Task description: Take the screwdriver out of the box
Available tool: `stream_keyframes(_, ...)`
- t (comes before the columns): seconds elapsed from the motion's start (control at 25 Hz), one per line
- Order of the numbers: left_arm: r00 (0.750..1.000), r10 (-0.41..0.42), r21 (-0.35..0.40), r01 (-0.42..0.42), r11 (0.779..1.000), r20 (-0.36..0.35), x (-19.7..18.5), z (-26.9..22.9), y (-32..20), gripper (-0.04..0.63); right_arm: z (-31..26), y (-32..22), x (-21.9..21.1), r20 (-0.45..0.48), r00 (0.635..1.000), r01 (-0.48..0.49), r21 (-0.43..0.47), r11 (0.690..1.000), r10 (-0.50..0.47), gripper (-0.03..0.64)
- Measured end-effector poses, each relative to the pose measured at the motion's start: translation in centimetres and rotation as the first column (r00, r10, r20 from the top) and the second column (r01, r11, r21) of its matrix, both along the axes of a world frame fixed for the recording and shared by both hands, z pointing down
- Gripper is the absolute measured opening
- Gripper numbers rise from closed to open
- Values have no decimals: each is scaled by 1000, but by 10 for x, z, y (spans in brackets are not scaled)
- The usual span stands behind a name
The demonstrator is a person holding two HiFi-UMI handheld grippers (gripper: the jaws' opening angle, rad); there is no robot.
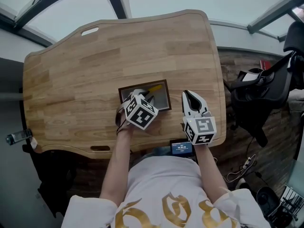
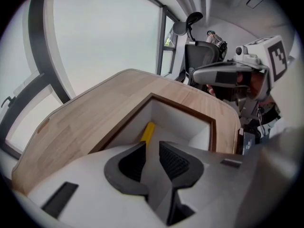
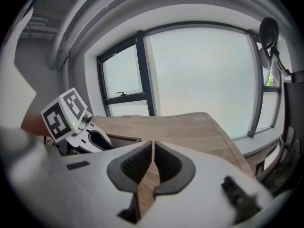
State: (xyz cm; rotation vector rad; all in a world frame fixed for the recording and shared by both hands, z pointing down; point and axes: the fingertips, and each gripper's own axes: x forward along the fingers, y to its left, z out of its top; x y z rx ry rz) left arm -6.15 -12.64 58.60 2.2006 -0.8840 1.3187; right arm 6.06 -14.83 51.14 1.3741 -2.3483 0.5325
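Hidden / hard to read:
- Screwdriver (image 1: 155, 87): only a short yellow stretch shows, lying slantwise in the box (image 1: 167, 98) toward its 1 o'clock corner. The rest is covered by the left gripper (image 1: 140, 95) and its marker cube.
- In the left gripper view the same yellow piece (image 2: 147, 133) shows just past the left-hand jaw tip. I can't tell which end of the tool it is.
- Most of the box's white inside is blocked from above; only the brown rim and the 3 o'clock wall are clear.
- A small dark device with a lit screen (image 1: 181, 148) at the table's 6 o'clock edge is partly covered by the person's body.
- I can't tell whether the right gripper (image 1: 190, 95) touches the wooden table (image 1: 95, 65).

Pose:
- The left forearm comes up from 6 o'clock. Its gripper is pitched steeply down with the tips inside the box.
- The left jaws stand a little apart, with bare box floor in the gap and nothing gripped.
- The right gripper lies just beside the box at its 3 o'clock, pointing toward 12 at a shallower tilt.
- The right jaws (image 3: 153, 144) are drawn together to a thin slit and hold nothing.
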Motion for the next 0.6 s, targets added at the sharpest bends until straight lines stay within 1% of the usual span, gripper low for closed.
stream_keyframes(0.12,1000,0,-7,0,1000,19,1,5,0,118,5,-2,2,5,1000,1,-14,1000,-1,34)
stream_keyframes(0.24,999,11,-13,-11,1000,40,1,9,-1,130,9,-5,3,7,1000,0,-26,1000,0,35)
stream_keyframes(0.48,999,13,-52,-11,999,49,2,16,-1,155,15,-11,7,3,1000,-7,-34,999,7,34)
stream_keyframes(0.6,998,18,-91,-13,996,53,3,20,1,186,17,-12,9,4,1000,-9,-38,999,9,35)
